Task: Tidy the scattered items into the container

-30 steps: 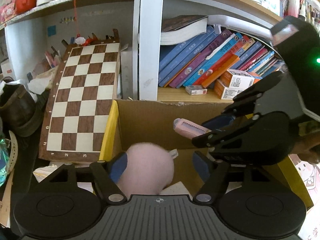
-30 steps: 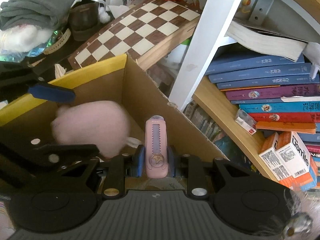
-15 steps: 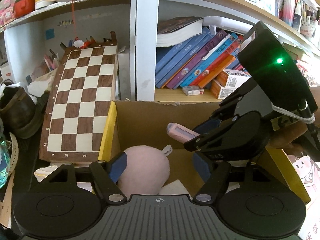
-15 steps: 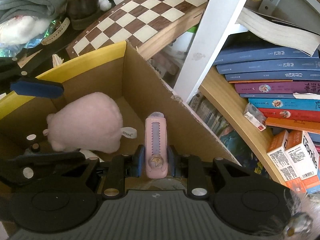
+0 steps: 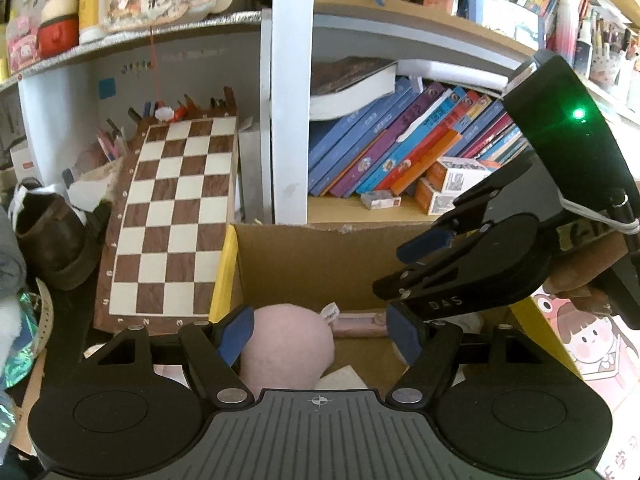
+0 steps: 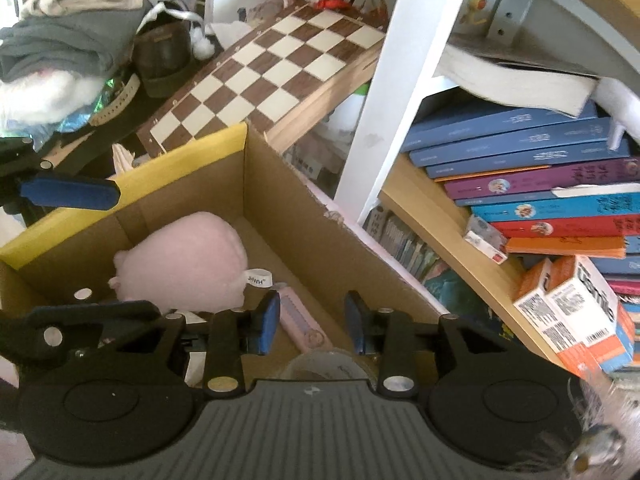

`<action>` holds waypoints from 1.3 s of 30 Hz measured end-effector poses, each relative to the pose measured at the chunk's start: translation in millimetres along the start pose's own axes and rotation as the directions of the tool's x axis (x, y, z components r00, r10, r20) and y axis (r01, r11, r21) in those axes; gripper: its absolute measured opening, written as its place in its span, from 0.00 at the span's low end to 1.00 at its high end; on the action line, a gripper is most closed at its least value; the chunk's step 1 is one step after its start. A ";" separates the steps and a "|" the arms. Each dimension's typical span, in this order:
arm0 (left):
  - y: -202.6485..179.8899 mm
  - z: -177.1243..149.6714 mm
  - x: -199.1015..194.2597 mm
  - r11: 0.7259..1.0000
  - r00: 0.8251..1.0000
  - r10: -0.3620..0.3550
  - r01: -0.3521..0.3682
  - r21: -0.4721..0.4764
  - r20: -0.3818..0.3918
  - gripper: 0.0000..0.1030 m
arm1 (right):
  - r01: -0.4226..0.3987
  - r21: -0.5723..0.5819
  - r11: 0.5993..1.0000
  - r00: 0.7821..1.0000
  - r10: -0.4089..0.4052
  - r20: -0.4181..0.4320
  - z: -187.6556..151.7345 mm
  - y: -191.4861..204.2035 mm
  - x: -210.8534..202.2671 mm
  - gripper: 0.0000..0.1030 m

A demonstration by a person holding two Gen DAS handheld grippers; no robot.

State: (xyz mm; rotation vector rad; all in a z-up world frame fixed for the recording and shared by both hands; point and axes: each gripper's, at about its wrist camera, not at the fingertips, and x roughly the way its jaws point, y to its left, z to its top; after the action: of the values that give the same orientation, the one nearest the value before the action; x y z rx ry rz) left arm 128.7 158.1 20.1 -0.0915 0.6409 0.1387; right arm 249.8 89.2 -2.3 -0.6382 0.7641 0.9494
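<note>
An open cardboard box [image 5: 320, 240] with a yellow rim stands below the bookshelf. A pink plush toy [image 5: 288, 344] lies on its floor, and a pink cutter [image 5: 358, 322] lies flat beside it. My left gripper [image 5: 320, 330] hangs open over the plush and touches nothing. Over the box's right side, my right gripper [image 6: 311, 318] has its jaws opening. The pink cutter [image 6: 296, 312] lies loose on the box floor [image 6: 280, 256] below its pads, next to the plush [image 6: 188, 260]. In the left wrist view the right gripper [image 5: 396, 266] shows from the side.
A chessboard [image 5: 176, 220] leans left of the box, with a brown shoe [image 5: 48, 240] and clothes beyond it. A white shelf post [image 5: 286, 100] and slanted books [image 5: 400, 152] stand behind. A person's hand [image 5: 580, 272] holds the right gripper. A clear round lid [image 6: 324, 364] lies under it.
My right gripper let go of the pink cutter, which dropped to the box floor beside the plush. The left gripper has lifted slightly above the plush.
</note>
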 end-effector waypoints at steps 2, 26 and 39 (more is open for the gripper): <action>-2.3 1.5 -7.1 1.000 1.000 0.002 -0.002 0.006 0.012 0.73 | 0.007 0.021 1.000 1.000 -0.007 0.016 -2.6 -0.7 -10.6 0.33; -45.7 -16.4 -97.5 0.997 0.994 -0.035 0.029 0.069 0.099 0.74 | 0.122 0.308 0.944 0.971 -0.177 0.160 -114.9 15.0 -164.8 0.34; -66.3 -51.2 -112.2 0.997 0.999 -0.036 0.033 0.066 0.037 0.74 | 0.197 0.480 0.855 0.950 -0.287 0.122 -190.0 38.8 -194.1 0.51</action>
State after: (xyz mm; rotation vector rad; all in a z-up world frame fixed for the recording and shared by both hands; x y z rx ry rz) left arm 20.0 74.8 49.5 -0.0370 0.6046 0.0861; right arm 89.7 -129.9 38.1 -0.2098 0.6868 0.5512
